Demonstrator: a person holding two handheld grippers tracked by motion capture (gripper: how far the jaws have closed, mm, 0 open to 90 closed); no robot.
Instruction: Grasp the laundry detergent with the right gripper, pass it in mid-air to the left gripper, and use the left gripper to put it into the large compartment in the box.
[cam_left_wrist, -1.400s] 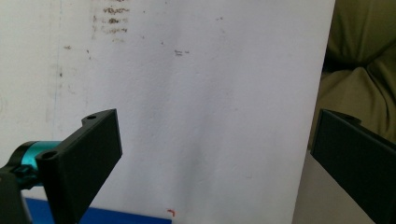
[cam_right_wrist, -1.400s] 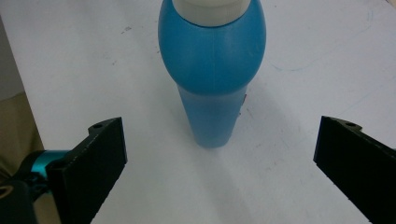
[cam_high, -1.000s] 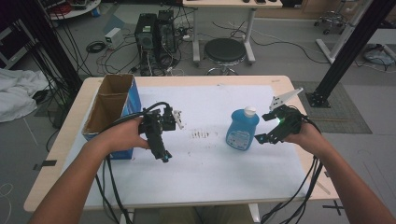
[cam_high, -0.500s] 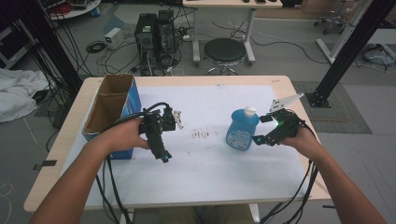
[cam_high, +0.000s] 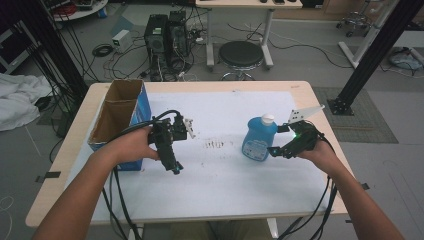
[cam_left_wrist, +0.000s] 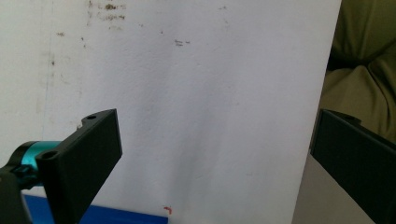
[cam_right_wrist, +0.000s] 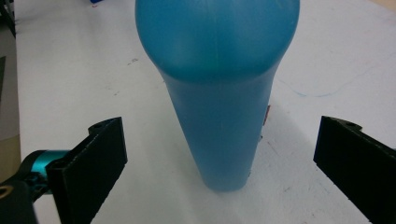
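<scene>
Over the last second the right tool (cam_high: 276, 149) has crept in from the right toward the blue bottle (cam_high: 258, 139), which has kept its place, standing upright on the white sheet (cam_high: 225, 170) right of the table's (cam_high: 320, 107) middle. The right gripper view confirms the approach: the bottle (cam_right_wrist: 219, 93) stands squarely between the two black jaws, which are spread wide and clear of it on both sides, so the tool is released and lined up for a grasp of the bottle's body; my reading is that closing on it is the step about to come. The left tool (cam_high: 173, 161) has hardly stirred, held over the sheet just beside the cardboard box (cam_high: 120, 112), jaws spread apart with nothing between them but bare paper, as the left gripper view shows. Hard to make out: the bottle's white cap (cam_high: 268, 118) is cut off at the top of the right gripper view, its label is too blurred to read from above, and the inside of the box cannot be seen well enough to tell whether it holds anything
</scene>
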